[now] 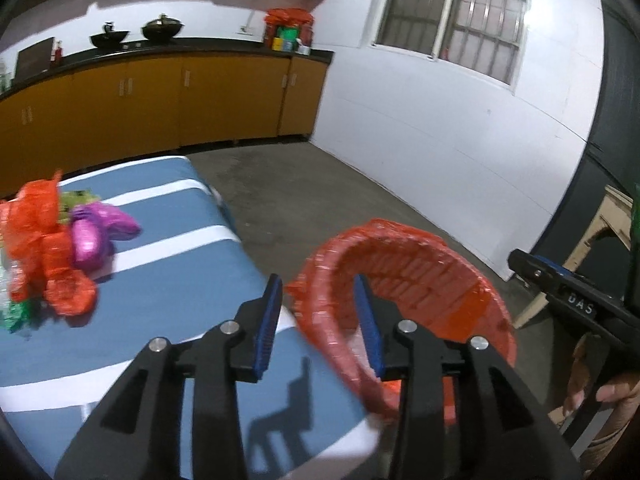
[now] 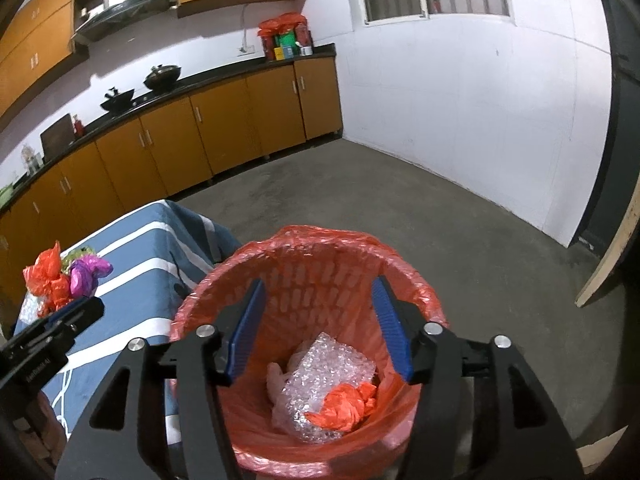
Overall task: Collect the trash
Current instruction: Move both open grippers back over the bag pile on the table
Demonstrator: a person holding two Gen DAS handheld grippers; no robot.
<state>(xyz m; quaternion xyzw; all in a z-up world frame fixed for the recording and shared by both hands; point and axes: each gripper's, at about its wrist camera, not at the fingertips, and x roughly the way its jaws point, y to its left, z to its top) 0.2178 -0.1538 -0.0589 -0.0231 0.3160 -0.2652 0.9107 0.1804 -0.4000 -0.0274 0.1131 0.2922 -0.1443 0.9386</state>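
A waste basket lined with a red bag [image 2: 320, 264] stands on the floor beside the table; it also shows in the left wrist view [image 1: 420, 280]. Inside lie bubble wrap [image 2: 324, 376] and a crumpled orange bag [image 2: 344, 404]. My right gripper [image 2: 318, 328] is open and empty right above the basket's mouth. My left gripper [image 1: 318, 328] is open and empty over the table's right edge next to the basket. A pile of trash lies at the table's left: orange bags [image 1: 48, 248], a purple wrapper [image 1: 96, 232], green scraps [image 1: 16, 312]. The pile also shows in the right wrist view [image 2: 64, 276].
The table wears a blue cloth with white stripes [image 1: 180, 248]. Orange kitchen cabinets [image 2: 200, 132] with a black counter and woks run along the back wall. Bare concrete floor [image 2: 400, 200] lies beyond the basket. A wooden board [image 2: 612, 256] leans at the right.
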